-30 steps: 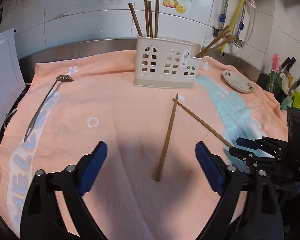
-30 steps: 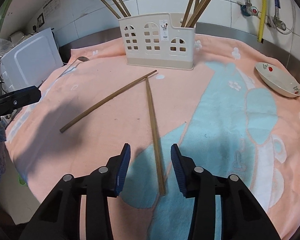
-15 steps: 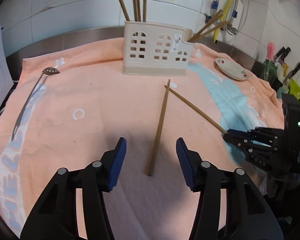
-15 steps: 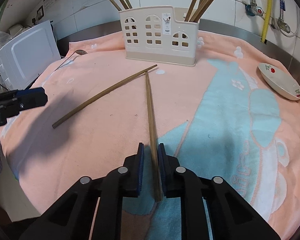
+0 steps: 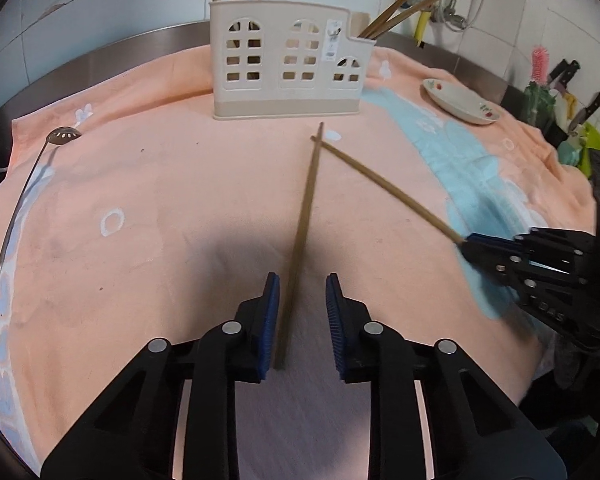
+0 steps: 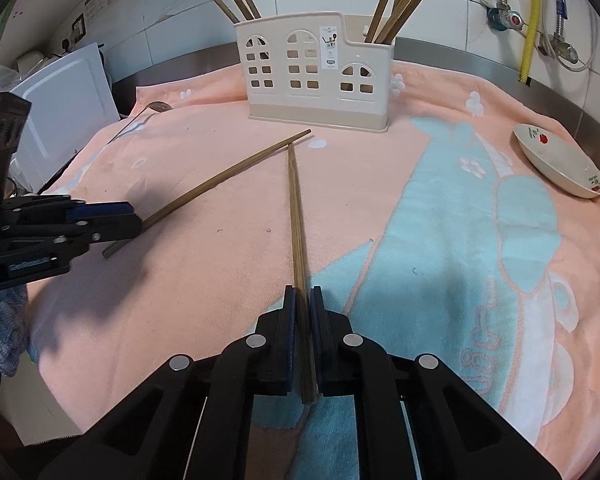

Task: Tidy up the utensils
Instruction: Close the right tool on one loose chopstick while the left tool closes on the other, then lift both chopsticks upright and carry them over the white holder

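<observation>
Two chopsticks (image 5: 300,236) crossed before holder (image 5: 288,68)

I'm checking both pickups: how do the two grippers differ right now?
The right gripper is shut on its chopstick; the left gripper is closing, its pads clear of the chopstick between them. Both grippers sit at the chopsticks' near ends, on the towel.

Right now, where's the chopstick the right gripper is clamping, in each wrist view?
Left wrist: the brown wooden chopstick runs diagonally right of centre into the right gripper.
Right wrist: bottom centre, running up from the shut jaws.
Shared landmark: the beige plastic utensil holder with window cut-outs, top centre in both.
</observation>
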